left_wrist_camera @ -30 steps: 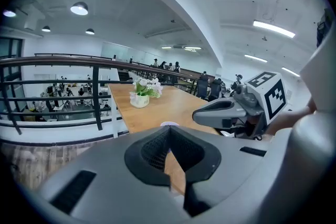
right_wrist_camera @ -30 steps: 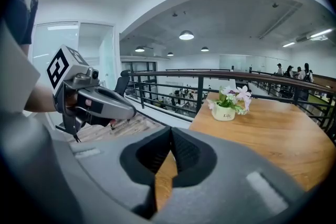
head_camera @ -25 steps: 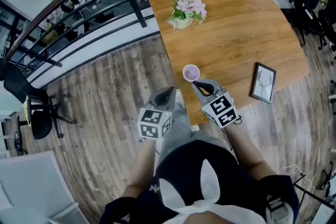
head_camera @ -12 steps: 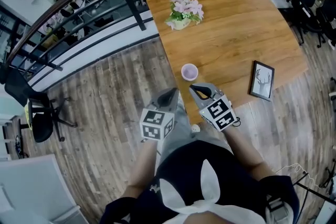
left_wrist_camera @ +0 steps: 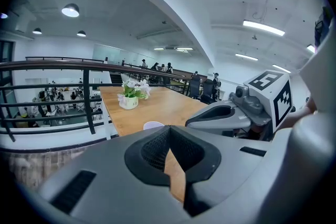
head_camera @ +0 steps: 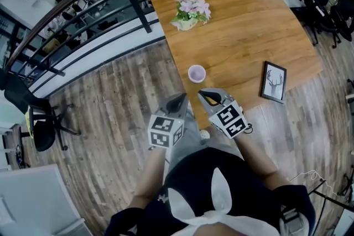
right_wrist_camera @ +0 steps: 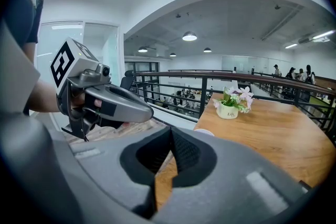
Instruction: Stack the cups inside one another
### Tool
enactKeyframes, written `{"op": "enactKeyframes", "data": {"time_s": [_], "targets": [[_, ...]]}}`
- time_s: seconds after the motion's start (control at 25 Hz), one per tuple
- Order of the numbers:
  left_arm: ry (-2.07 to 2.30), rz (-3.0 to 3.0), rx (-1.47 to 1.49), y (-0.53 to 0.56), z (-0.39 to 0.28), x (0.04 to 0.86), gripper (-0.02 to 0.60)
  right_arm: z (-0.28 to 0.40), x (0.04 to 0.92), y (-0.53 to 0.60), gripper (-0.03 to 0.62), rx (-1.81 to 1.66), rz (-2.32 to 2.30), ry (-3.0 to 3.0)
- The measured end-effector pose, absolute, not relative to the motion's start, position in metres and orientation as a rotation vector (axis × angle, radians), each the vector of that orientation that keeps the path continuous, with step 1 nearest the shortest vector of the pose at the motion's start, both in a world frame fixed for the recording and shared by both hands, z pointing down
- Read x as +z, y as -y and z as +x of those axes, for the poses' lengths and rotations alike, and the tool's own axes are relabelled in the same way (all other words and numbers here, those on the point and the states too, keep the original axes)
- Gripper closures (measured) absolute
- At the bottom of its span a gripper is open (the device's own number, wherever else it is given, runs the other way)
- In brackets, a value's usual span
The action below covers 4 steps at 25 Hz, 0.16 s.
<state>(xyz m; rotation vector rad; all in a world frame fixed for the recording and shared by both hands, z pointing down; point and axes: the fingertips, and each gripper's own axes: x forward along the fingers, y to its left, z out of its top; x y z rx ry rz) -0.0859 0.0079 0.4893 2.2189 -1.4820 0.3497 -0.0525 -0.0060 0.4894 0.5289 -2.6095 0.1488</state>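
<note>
Currently both claws are closed and empty, the left claw and the right claw held side by side. Just beyond them a pale lilac plastic cup stands upright near the edge of the wooden tabletop. Farther away, a white flower pot carries a small word, too small to read.

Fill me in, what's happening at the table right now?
A person stands at the near edge of the wooden table with a gripper in each hand. The left gripper and right gripper both have jaws together and hold nothing. One pale cup stands on the table just ahead of them, untouched. A flower pot and a framed picture sit farther off.
</note>
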Motion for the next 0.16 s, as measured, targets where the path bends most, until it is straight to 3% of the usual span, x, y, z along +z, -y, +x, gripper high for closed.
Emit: {"op": "enactKeyframes", "data": {"time_s": [0.16], "targets": [[1.479,2.22,0.348,-0.0105,-0.0808,0.4884,0.565,-0.0472,0.4912,0.0025,0.597,0.15,0.529,2.605]]}}
